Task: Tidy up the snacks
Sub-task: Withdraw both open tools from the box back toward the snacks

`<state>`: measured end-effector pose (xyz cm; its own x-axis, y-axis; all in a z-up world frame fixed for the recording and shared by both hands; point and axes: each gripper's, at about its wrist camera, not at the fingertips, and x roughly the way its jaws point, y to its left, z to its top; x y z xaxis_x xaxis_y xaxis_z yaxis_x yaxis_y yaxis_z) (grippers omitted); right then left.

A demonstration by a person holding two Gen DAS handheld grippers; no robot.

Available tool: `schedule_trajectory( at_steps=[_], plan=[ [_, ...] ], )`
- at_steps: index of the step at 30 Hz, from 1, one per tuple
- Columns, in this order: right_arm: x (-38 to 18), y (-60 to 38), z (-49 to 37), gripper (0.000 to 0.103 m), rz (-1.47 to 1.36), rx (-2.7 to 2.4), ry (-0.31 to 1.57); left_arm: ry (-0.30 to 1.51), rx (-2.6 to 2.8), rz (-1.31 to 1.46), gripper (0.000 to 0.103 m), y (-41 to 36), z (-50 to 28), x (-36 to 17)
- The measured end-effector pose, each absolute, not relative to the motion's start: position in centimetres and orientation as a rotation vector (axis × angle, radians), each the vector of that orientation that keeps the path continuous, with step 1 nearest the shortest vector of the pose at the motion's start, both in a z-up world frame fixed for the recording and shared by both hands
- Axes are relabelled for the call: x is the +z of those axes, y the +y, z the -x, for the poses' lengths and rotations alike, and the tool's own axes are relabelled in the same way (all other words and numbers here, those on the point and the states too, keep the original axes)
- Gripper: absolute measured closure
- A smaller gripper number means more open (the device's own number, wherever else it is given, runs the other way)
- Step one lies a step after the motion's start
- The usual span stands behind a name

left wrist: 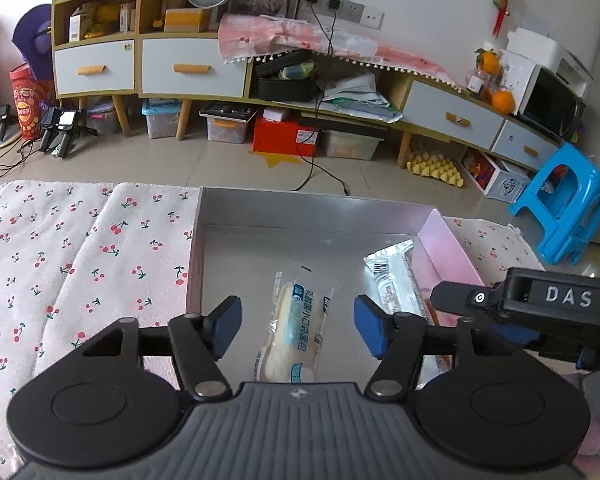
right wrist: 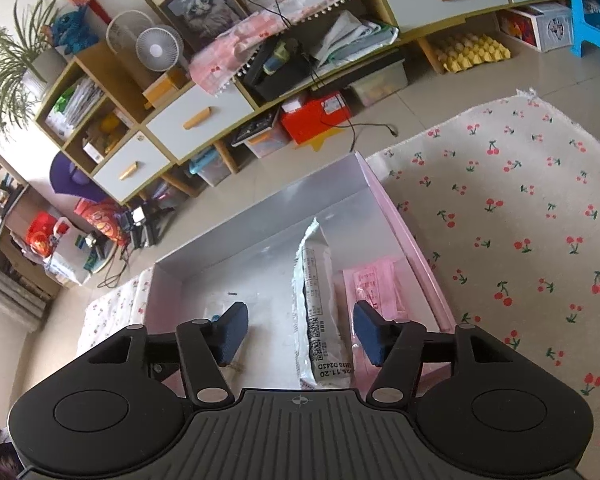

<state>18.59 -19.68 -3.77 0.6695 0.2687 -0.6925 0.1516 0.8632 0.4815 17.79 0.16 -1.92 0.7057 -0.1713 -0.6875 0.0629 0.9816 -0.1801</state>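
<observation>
A silver-lined box with pink outer walls [left wrist: 284, 210] [right wrist: 260, 196] stands on a cherry-print cloth. In the left wrist view a clear-wrapped bread roll [left wrist: 296, 332] lies on the box floor, under and between the fingers of my left gripper [left wrist: 298, 326], which is open and not touching it. A silver snack packet [left wrist: 396, 280] [right wrist: 318, 312] lies along the right side of the box. My right gripper [right wrist: 300, 330] is open above that packet, its pads clear of it. A pink flat packet [right wrist: 376, 284] lies beside the silver one. The right gripper's black body [left wrist: 540, 304] shows at the left view's right edge.
The cherry-print cloth [left wrist: 80, 260] [right wrist: 520, 220] spreads on both sides of the box. Beyond lie a tiled floor with a black cable [left wrist: 320, 172], a low cabinet with drawers [left wrist: 192, 64], storage bins, a red box [left wrist: 286, 136] and a blue plastic stool [left wrist: 564, 208].
</observation>
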Motion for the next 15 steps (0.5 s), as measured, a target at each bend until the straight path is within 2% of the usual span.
schedule_trajectory(
  at_steps=[8,13,15],
  plan=[
    [-0.7,-20.1,-16.4,0.031,-0.523,0.107,0.824,0.787,-0.165,0.145,0.027,0.1,-16.1,-0.2],
    [1.0,-20.5,-14.8,0.027,-0.492,0.104,0.836,0.813,-0.169,0.117,0.012,0.5,-15.1,0.6],
    [1.3,-20.6,-14.2,0.023,-0.476,0.101,0.841,0.829,-0.163,0.089,0.011,0.6,-14.8,0.7]
  ],
)
